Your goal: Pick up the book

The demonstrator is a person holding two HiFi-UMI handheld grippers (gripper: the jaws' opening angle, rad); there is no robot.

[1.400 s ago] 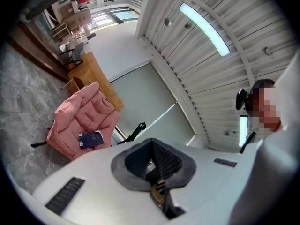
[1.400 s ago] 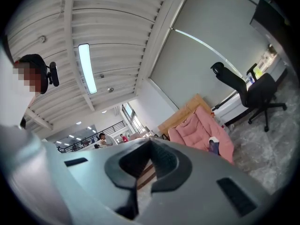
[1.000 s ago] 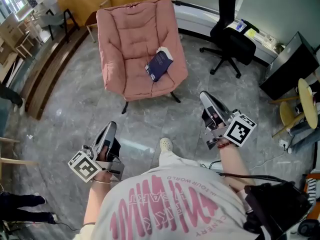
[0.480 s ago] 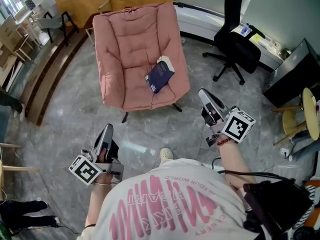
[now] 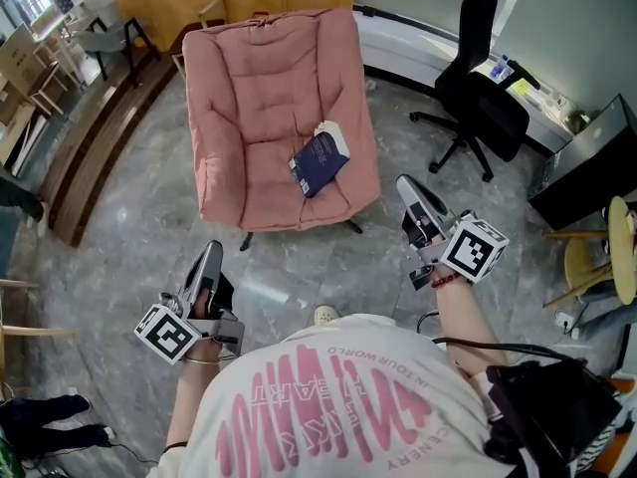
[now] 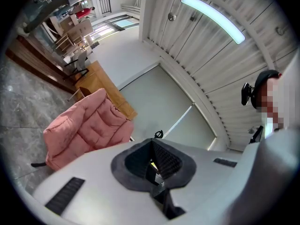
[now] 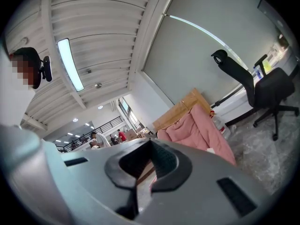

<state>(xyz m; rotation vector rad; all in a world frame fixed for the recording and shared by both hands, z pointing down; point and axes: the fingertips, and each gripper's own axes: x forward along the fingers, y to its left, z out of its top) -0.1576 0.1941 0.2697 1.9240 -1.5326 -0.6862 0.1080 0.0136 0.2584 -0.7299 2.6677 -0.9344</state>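
Book [image 5: 319,161] untouched, hand-held grippers [image 5: 213,252] [image 5: 407,186] closed, empty

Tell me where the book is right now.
In the head view, the dark blue book lies on the pink armchair seat, toward its right front corner, up and left of the right gripper.

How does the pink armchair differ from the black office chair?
The pink armchair is wide and padded; the black office chair is slim. The armchair stands on thin dark legs, the office chair on a star-shaped base. Only the armchair bears the book. Both stand on the grey floor.
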